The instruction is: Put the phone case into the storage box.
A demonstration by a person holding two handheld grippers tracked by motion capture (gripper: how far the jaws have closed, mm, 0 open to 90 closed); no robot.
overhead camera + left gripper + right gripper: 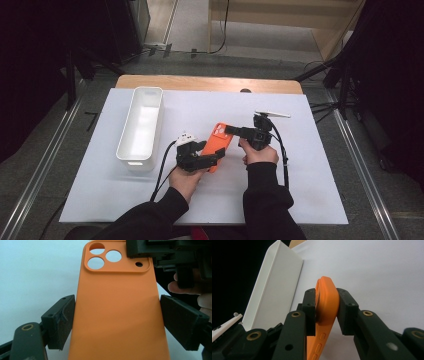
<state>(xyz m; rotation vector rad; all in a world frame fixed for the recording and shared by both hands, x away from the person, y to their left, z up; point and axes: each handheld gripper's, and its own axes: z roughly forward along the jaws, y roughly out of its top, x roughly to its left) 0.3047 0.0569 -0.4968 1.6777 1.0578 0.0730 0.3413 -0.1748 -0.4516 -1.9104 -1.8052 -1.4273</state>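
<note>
White rectangular bin (141, 127) on the white table sheet (310, 170), left of centre.

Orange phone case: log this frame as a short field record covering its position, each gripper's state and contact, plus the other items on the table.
object: orange phone case, back with camera cutouts facing the left gripper's camera
position: lifted between both grippers, right of the white bin
right gripper: shut on the case's camera end, pads on front and back
left gripper: jaws flank the case's long edges; left pad at the edge, right pad's contact unclear
surface: white sheet on wooden table
bin contents: looks empty
</note>
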